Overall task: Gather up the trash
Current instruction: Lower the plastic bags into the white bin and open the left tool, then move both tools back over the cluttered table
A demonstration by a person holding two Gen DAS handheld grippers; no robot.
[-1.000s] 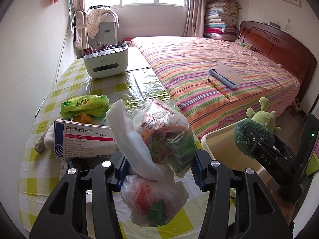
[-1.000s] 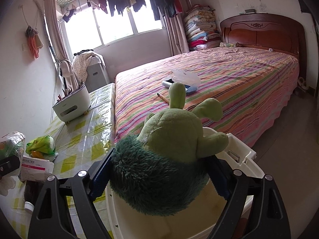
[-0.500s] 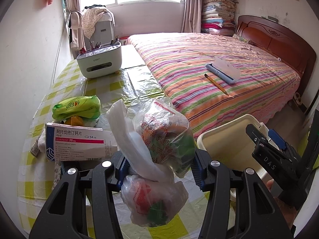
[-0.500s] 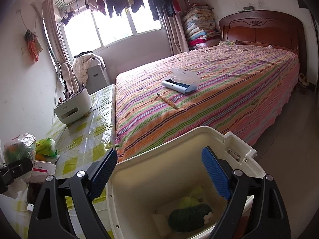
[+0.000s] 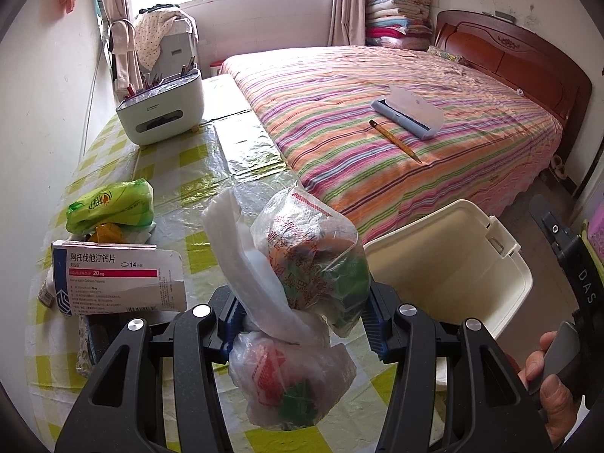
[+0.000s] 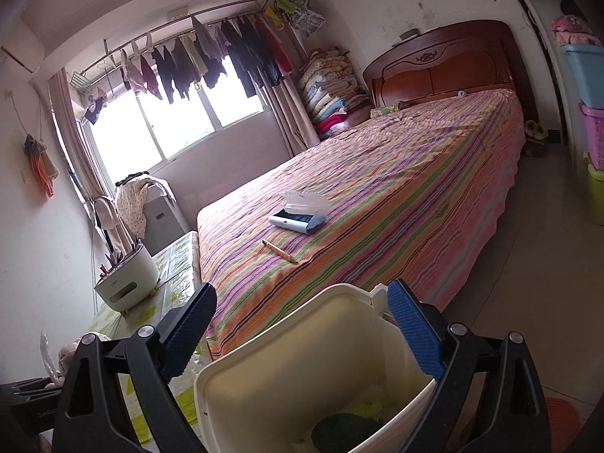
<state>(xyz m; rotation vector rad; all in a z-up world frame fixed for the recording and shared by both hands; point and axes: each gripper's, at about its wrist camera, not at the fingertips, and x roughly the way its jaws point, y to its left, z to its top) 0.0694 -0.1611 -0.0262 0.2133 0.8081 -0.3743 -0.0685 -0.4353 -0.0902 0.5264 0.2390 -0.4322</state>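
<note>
Crinkly translucent plastic bag (image 5: 302, 264), smooth matt cream plastic bin (image 5: 453, 264), glossy clear-film checked tablecloth (image 5: 211, 158), polished wooden headboard (image 5: 521, 60), printed cardboard box (image 5: 113, 279)

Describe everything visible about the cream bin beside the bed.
The cream bin is a smooth plastic tub with rounded corners and an open top; a small latch-like tab juts from its far rim. It stands upright, its far rim overlapping the striped bed's edge in view, with the checked table to one side. Inside, at the bottom, lies a green plush toy. Nothing grips it: the right gripper hovers above, jaws opening and empty.
</note>
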